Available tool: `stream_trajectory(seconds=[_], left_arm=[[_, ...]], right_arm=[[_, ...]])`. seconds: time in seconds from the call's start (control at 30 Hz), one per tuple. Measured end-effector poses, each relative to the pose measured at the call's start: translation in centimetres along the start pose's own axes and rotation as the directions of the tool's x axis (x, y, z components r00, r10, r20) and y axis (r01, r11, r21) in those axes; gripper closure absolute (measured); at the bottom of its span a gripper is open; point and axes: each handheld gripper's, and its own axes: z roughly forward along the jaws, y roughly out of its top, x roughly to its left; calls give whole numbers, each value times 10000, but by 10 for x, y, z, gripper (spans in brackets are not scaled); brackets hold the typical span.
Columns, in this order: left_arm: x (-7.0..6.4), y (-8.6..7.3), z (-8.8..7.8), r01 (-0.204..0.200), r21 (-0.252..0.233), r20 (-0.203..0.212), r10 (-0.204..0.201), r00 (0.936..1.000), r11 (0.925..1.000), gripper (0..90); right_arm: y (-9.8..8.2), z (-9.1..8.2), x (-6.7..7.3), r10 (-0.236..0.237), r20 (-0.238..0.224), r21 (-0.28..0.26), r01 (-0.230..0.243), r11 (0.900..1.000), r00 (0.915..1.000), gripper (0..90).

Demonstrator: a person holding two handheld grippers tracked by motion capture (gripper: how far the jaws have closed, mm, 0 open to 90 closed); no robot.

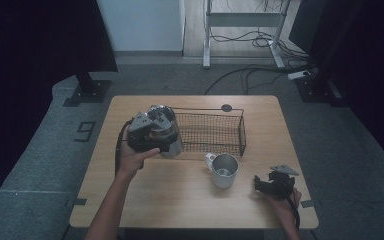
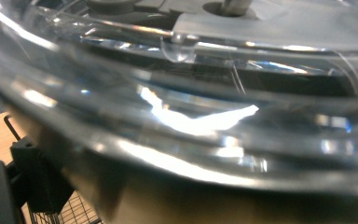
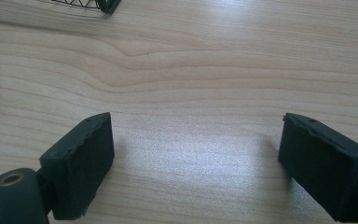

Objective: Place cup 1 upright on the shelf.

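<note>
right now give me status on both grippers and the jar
Left gripper on the lidded jar at the wire basket end. Right gripper open, idle. Mug nearby.

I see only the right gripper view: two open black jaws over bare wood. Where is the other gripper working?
Observer: In the high view, the left gripper is at the left end of the wire basket, against a lidded steel pot.
Operator: Is the pot inside the basket?
Observer: It stands at the basket's left end; whether in or outside it, I cannot tell.
Operator: What else is on the table?
Observer: A steel mug stands upright in front of the basket, left of the right gripper.
</note>
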Motion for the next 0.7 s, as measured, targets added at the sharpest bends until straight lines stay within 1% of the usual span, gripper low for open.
stream_trajectory(seconds=[0.17, 0.27, 0.5, 0.7], left_arm=[[1, 2, 4, 33, -5, 17, -33, 10000, 10000, 41], [2, 4, 5, -27, 52, -34, 27, 10000, 10000, 40], [5, 9, 10, 9, 132, -115, -8, 9999, 9999, 41], [7, 13, 16, -58, 224, -230, 63, 9997, 9997, 41]], right_arm=[[0, 0, 0, -1, 0, 2, 1, 10000, 10000, 101], [0, 0, 0, -1, 0, 0, 1, 10000, 10000, 101], [0, 0, 0, 2, 18, -24, -2, 10000, 10000, 103], [0, 0, 0, -13, 25, -33, 13, 10000, 10000, 104]])
